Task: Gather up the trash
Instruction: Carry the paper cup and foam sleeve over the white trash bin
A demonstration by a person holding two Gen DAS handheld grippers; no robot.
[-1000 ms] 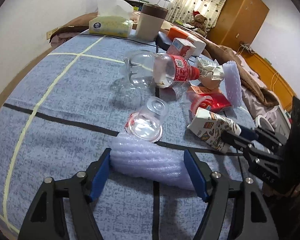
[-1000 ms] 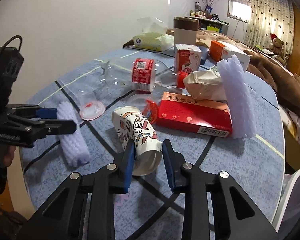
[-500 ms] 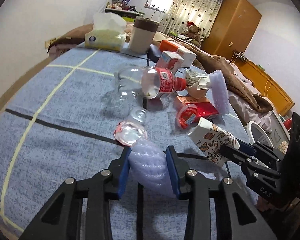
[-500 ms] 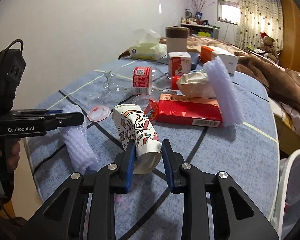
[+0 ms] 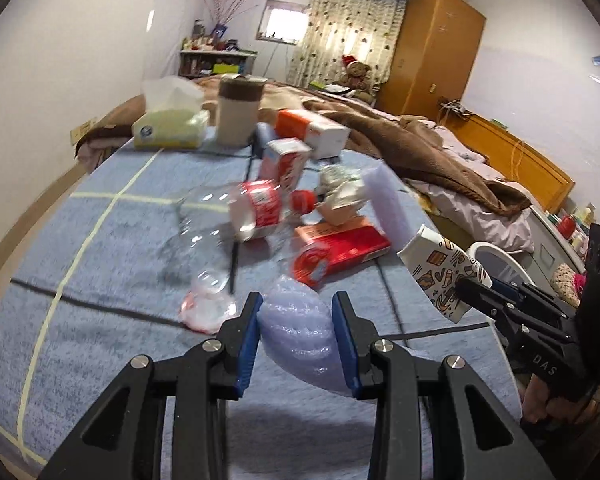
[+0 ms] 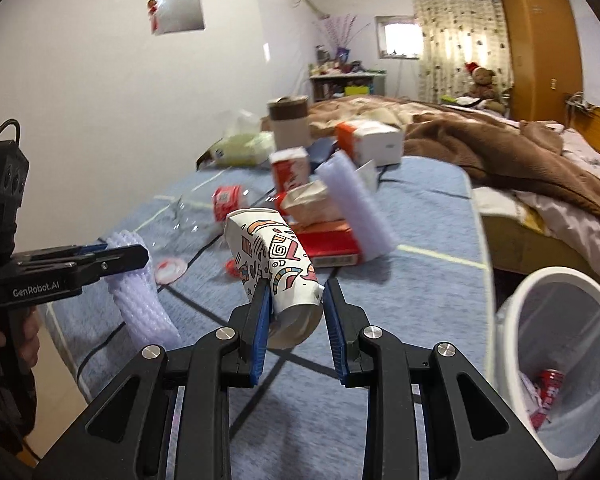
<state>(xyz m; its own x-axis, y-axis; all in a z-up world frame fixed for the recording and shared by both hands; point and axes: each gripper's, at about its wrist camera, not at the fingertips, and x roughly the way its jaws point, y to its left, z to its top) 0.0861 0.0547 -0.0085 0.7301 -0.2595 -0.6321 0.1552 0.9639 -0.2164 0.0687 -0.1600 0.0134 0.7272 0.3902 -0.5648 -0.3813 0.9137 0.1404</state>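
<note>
My left gripper (image 5: 296, 324) is shut on a white foam net sleeve (image 5: 298, 336) and holds it above the blue tablecloth; it also shows in the right wrist view (image 6: 140, 292). My right gripper (image 6: 296, 312) is shut on a patterned paper cup (image 6: 274, 256), lifted off the table; the cup also shows in the left wrist view (image 5: 440, 272). A white trash bin (image 6: 560, 364) with a red can inside stands at the lower right, beside the table.
On the table lie a clear plastic bottle (image 5: 236, 216), a small clear cup (image 5: 208, 300), a red box (image 5: 344, 248), a second foam sleeve (image 5: 386, 200), a crumpled bag (image 5: 340, 196), cartons, a tissue box (image 5: 168, 124) and a canister (image 5: 238, 110). A bed is behind.
Both grippers have lifted their loads off the table and tilted up. The left gripper closed on the foam sleeve a second ago. The trash bin has come into the right wrist view.
</note>
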